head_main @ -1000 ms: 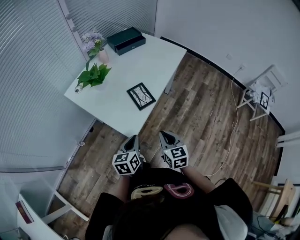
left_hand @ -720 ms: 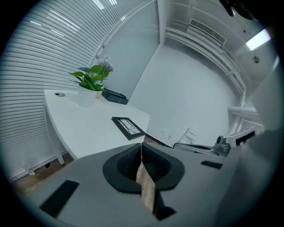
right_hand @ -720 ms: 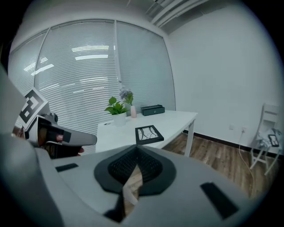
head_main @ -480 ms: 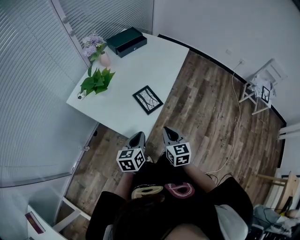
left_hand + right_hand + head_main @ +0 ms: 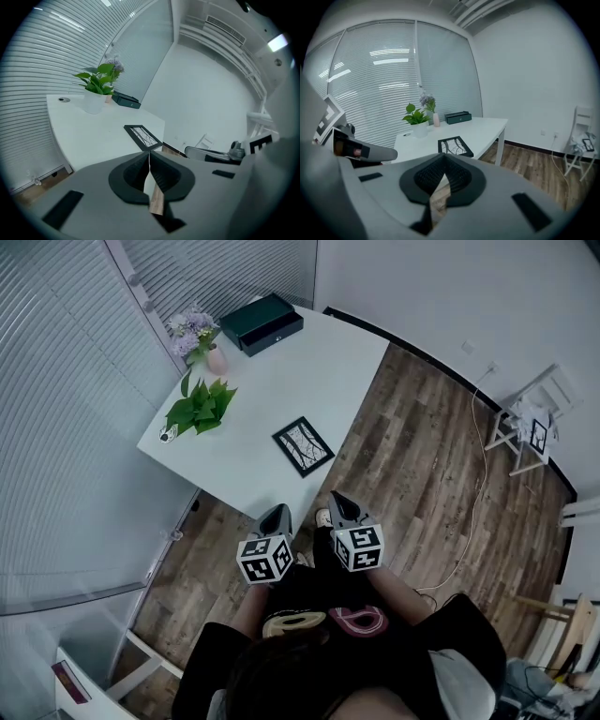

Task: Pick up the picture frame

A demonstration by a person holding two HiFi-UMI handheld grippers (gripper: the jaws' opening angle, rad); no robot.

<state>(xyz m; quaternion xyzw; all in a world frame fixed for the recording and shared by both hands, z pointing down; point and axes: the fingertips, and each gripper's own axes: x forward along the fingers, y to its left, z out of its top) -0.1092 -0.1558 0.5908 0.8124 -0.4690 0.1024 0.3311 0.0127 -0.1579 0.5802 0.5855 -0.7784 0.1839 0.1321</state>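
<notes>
Picture frame, flat black rectangle, smooth white table

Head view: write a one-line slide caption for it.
A person stands before a white table, left gripper and right gripper shut and empty, picture frame lying flat near its edge.

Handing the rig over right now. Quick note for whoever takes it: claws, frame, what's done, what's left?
Left claw: shut, empty, over the floor short of the table's near corner.
Right claw: shut, empty, beside the left one.
Picture frame: lying flat on the white table, near its front edge, untouched.
Done: nothing yet.
Left: get to the table, open a claw, grip the frame's edge, lift.
</notes>
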